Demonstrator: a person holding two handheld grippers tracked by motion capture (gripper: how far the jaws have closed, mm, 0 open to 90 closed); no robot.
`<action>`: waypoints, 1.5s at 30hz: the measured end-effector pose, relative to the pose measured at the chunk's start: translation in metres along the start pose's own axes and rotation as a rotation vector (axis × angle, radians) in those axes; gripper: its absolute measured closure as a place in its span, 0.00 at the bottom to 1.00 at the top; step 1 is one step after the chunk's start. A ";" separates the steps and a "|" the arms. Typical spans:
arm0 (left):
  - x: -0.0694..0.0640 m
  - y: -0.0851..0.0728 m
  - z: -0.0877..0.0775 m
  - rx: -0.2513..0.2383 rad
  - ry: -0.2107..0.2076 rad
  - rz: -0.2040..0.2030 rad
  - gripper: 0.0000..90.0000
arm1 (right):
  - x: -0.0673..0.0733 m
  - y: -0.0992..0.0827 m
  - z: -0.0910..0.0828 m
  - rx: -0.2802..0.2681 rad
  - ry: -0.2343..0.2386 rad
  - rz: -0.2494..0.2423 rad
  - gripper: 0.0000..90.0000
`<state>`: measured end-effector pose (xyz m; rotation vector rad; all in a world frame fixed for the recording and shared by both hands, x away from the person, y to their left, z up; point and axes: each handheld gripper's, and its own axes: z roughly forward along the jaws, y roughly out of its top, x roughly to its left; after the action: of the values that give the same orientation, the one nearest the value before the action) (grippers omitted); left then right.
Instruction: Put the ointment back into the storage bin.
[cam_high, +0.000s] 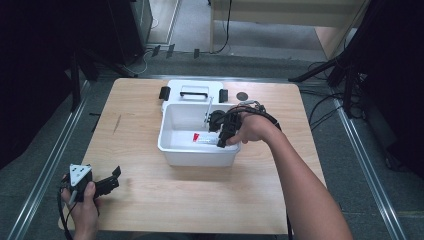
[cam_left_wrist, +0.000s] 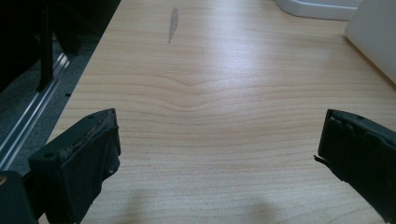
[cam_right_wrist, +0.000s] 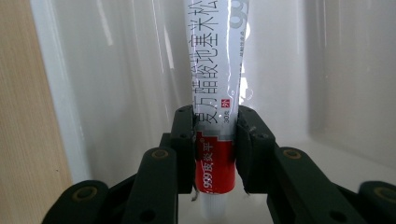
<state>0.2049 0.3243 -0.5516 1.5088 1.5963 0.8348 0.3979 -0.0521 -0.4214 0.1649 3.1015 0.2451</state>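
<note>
Behind claw (cam_right_wrist: 215, 154), tube's (cam_right_wrist: 219, 84) cap end

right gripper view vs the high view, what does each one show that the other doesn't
Right gripper view: the black Chinese print on the white-and-red ointment tube and both pads pressing its red end. High view: the left gripper at the wooden table's near corner, and the white lid behind. Both: the right gripper holding the tube inside the white plastic bin.
</note>
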 end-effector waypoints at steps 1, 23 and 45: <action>0.000 0.000 0.000 0.000 0.000 0.000 0.00 | 0.000 0.000 0.001 0.007 0.001 0.006 0.80; 0.000 0.000 0.000 0.001 -0.004 0.003 0.00 | -0.002 0.007 0.020 0.093 0.040 0.041 0.79; 0.000 0.000 0.000 0.004 -0.001 0.008 0.00 | 0.004 -0.007 -0.024 0.027 0.037 0.115 0.94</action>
<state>0.2051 0.3239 -0.5515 1.5191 1.5924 0.8357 0.3924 -0.0622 -0.3985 0.3446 3.1370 0.2115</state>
